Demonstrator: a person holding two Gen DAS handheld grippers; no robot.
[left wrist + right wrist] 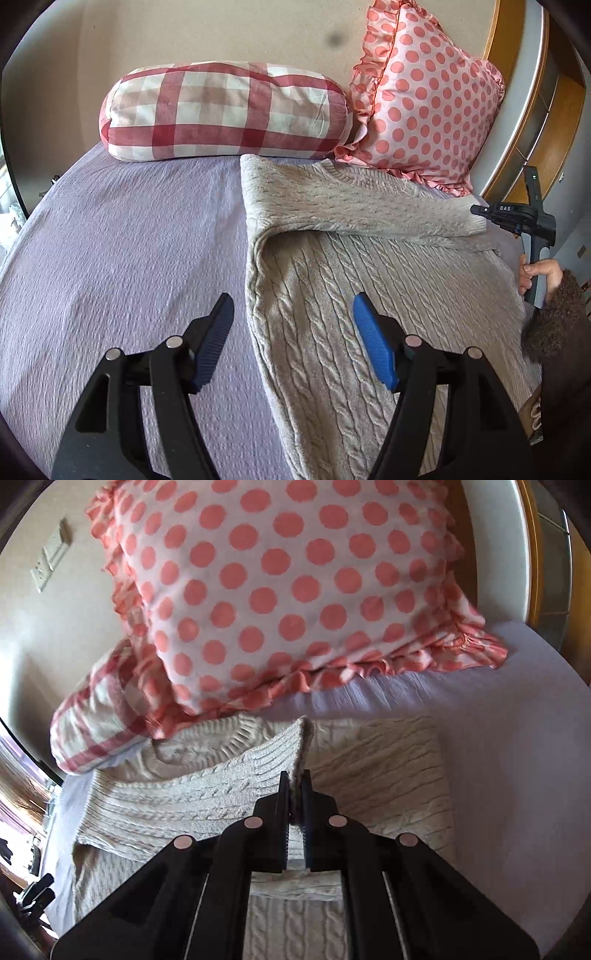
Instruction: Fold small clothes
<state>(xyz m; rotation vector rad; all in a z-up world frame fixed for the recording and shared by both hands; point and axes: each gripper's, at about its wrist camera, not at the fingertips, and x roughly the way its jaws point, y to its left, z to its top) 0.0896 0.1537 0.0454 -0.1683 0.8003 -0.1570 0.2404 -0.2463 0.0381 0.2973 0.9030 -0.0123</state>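
Starting far left: bedspread (pixel 122 229) lying flat, lavender, nothing on that side. Left gripper (pixel 293 332) is hovering w/ fingers spread wide, holding nothing, straddling the left edge of the sweater (pixel 332 332) – one pad over bare spread, blue pad over the knit. Behind, checked bolster (pixel 225 110) is sitting at the head of the bed, touching the sweater's shoulder. Moving rightward: the grey cable-knit is lying on the bed, one sleeve (pixel 369 210) folded across the chest. Dotted pillow (pixel 295 590) is leaning just beyond the collar. Far right: right gripper (pixel 294 786) is pinching the sleeve cuff, fingers nearly closed on it.

Risks, as I'm reading it: the grip is only on the cuff edge, so thick knit could be slipping out mid-pull. W/ nothing pinning the body, tugging the sleeve could be dragging the whole sweater & skewing the fold. Pillow frill is close – cuff could be snagging or nudging it.
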